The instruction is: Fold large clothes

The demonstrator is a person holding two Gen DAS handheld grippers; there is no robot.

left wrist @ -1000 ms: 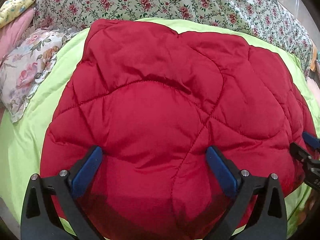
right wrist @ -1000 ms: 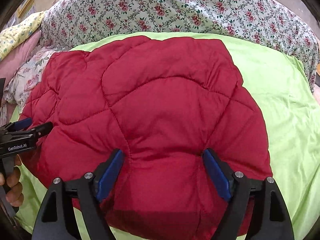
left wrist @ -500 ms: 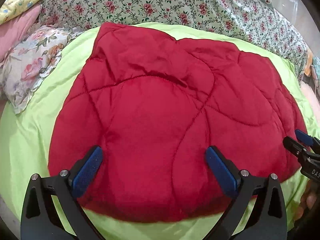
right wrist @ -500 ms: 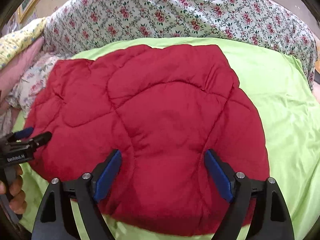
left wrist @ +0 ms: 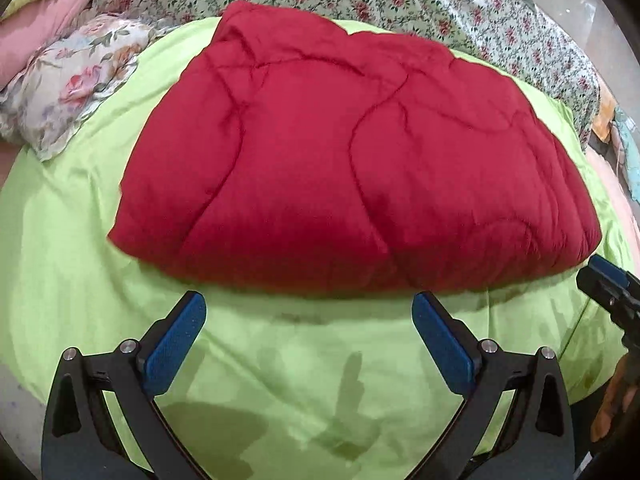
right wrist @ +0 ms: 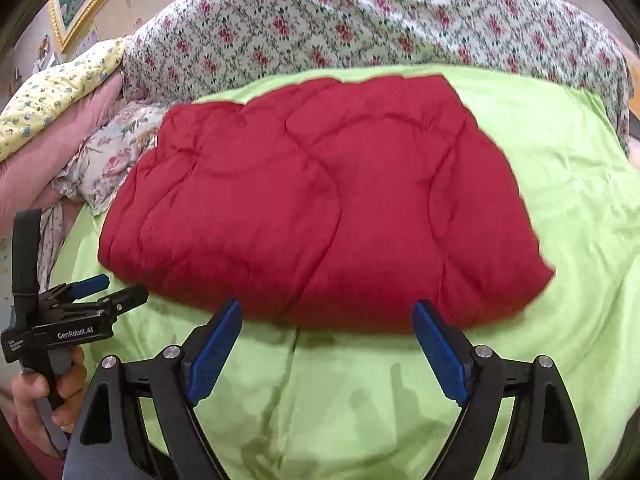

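A: Both grippers stand spread, nothing between the pads. From my station, the left gripper (left wrist: 306, 332) sits over bare green sheet (left wrist: 80, 280), just short of the near edge of the red quilt (left wrist: 360, 168). The right gripper (right wrist: 326, 342) has its pad tips at that same edge; whether they touch the fabric I cannot tell.

B: Where does the quilt lie?

A: Folded, flat on the sheet, about mid-bed. A floral cover (right wrist: 360, 20) runs behind it and pillows (left wrist: 68, 88) lie past its left end. In the right view I see the left gripper at lower left in a hand (right wrist: 44, 396), beside the quilt's left corner and apart from it. In the left view only the right gripper's tip shows at the right border, near the quilt's right corner.

B: Any containers?

A: None that I see.

B: Orientation?

A: Long axis runs left to right across both views. The near edge is thick and rounded, facing the grippers; the far edge lies toward the floral cover.
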